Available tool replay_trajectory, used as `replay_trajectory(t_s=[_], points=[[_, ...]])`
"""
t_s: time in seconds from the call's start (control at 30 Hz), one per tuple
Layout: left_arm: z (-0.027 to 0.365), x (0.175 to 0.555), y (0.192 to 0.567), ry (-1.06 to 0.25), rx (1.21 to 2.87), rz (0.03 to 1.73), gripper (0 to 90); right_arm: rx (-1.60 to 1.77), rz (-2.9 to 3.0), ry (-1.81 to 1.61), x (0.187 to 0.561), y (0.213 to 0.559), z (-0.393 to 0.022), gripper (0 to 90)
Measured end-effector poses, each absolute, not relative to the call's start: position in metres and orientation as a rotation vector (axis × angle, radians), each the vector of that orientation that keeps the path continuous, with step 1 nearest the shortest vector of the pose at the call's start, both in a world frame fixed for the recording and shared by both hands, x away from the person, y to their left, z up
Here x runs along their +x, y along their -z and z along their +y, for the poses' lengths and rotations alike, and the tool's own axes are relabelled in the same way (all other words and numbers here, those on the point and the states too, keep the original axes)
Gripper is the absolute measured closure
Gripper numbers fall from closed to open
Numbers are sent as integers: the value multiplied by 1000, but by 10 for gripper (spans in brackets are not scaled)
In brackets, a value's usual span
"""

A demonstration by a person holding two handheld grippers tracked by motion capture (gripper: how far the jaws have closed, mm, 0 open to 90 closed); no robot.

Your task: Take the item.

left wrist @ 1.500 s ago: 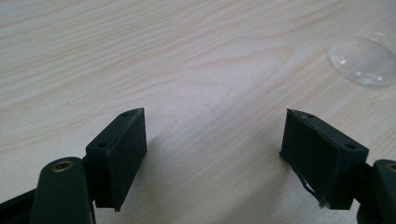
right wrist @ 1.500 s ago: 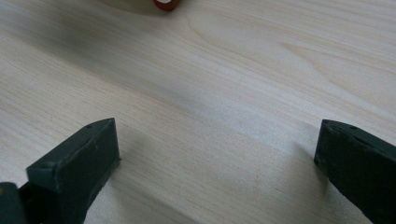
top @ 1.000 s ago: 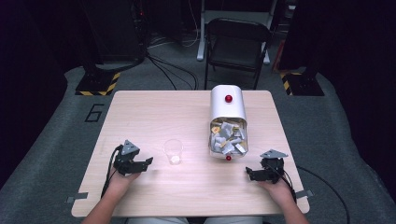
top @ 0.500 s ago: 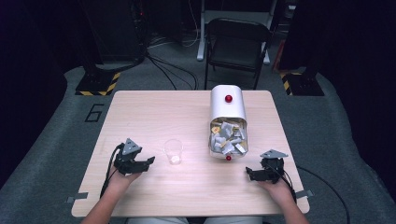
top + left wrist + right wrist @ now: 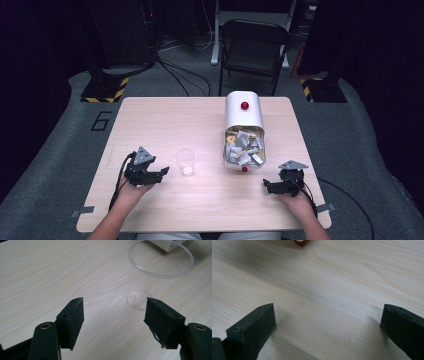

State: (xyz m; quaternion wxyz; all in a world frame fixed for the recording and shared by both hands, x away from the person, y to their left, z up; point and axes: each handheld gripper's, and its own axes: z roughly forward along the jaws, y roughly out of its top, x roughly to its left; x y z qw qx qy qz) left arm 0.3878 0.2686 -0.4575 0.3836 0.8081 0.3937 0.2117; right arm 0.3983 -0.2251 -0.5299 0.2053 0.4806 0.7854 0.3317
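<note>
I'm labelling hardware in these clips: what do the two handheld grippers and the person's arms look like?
Both the left gripper and right gripper are black, each with two blocky black jaws, brass-coloured screws, a grey three-cornered plate on top and a trailing black cable. The forearms are bare; no sleeves show.

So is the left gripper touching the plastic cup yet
Apart. In the left gripper view, the left gripper is open, and bare table shows between its jaws and the cup, which stands farther ahead.
</note>
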Motion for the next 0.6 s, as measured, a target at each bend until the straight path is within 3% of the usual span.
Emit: replay_trajectory(t_s=[0.6], points=[[248, 388, 425, -479, 2083, 953, 316, 1340, 2189, -925, 398, 530, -225, 0]])
